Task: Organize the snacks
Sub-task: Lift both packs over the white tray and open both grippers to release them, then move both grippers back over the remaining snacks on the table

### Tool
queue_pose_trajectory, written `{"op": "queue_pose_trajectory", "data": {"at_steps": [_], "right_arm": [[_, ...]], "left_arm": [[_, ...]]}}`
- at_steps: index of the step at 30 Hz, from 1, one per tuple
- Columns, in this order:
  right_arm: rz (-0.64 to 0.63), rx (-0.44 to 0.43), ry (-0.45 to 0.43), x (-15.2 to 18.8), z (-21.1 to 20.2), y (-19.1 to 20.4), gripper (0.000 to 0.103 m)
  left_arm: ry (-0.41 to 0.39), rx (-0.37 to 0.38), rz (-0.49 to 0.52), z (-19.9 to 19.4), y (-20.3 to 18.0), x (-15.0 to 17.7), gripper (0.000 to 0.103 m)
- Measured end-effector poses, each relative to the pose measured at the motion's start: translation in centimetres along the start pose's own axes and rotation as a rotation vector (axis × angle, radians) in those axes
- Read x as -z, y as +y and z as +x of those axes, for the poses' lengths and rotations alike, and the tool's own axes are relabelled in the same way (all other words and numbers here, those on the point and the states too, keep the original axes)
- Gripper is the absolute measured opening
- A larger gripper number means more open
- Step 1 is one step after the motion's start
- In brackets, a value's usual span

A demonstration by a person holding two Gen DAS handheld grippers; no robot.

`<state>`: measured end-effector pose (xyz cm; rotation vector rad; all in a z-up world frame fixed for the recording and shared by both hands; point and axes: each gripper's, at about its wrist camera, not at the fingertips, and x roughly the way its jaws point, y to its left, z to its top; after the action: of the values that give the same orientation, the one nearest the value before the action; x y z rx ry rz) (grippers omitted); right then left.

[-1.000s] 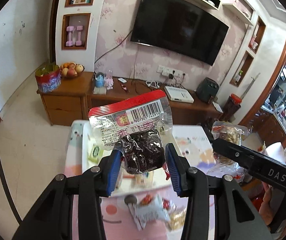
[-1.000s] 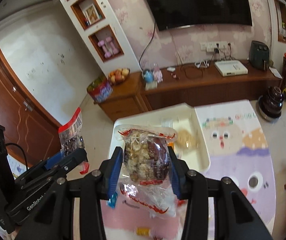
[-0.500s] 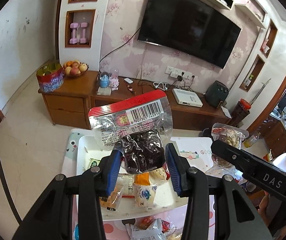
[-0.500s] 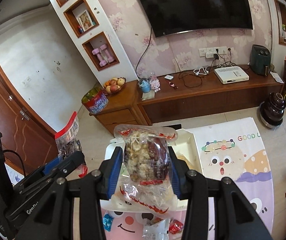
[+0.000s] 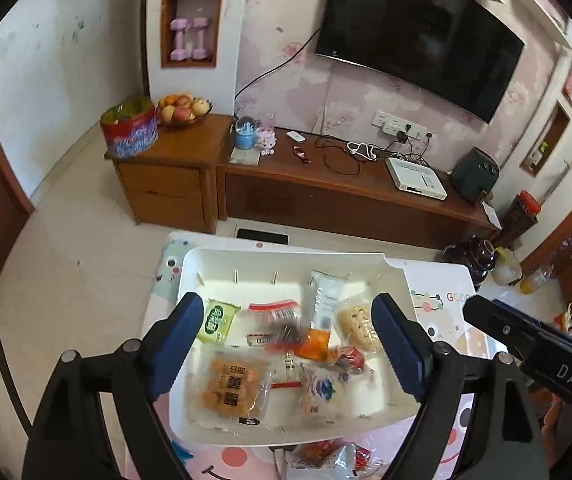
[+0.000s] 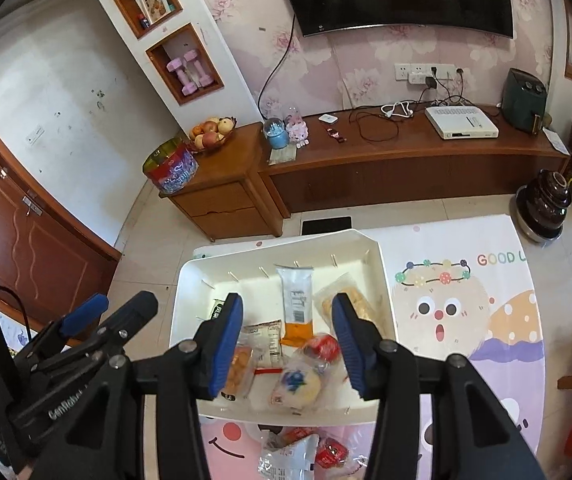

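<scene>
A white tray [image 5: 286, 264] sits on the table and holds several snack packets: a green one [image 5: 217, 320], an orange biscuit pack [image 5: 229, 392] and a long white sachet [image 5: 326, 304]. My left gripper [image 5: 286, 344] hangs over the tray, its jaws opening wide. The red-topped dark packet [image 5: 275, 320] is blurred below them, free of the pads. My right gripper [image 6: 288, 344] is also above the tray [image 6: 189, 280] with jaws opening and nothing pressed between them. A blurred red-and-clear bag [image 6: 322, 348] lies beneath it among the packets.
Loose snack packets [image 6: 298, 456] lie on the cartoon table mat [image 6: 466, 320] just in front of the tray. A wooden TV cabinet [image 5: 326, 200] stands beyond the table. A dark pot [image 6: 542, 208] sits on the floor at the right.
Both grippers moved forward and down over the tray. The left let go of the red-topped dark packet and the right let go of its nut bag. Both packets dropped into the tray.
</scene>
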<state>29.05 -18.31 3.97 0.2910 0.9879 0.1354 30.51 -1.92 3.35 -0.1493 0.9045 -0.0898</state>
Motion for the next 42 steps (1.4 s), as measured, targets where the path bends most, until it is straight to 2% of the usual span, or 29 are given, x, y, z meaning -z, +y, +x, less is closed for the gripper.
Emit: {"op": "queue_pose_trajectory", "data": {"at_steps": [9,18,27,32,42], "right_arm": [[-0.035,0.012,-0.010,2.2,-0.9,0.6,0.047],[-0.091,0.024,-0.074,5.2,-4.0,2.2,0.047],[-0.088,0.096,-0.164,10.0,-8.3,4.3,0.052],[-0.037,0.139,-0.201,13.3,-9.8,5.8,0.058],[-0.001,0.186,-0.154,20.4,-8.6,8.6,0.059]], "left_arm": [[-0.028,-0.023,0.021,-2.0,-0.3,1.8,0.086],[-0.056,-0.034,0.078,-6.0,0.1,4.0,0.088],[-0.014,-0.003,0.163,-8.8,2.2,7.6,0.088],[0.026,0.012,0.234,-9.7,4.4,9.7,0.088],[0.116,0.026,0.254,-7.7,10.1,14.6,0.090]]}}
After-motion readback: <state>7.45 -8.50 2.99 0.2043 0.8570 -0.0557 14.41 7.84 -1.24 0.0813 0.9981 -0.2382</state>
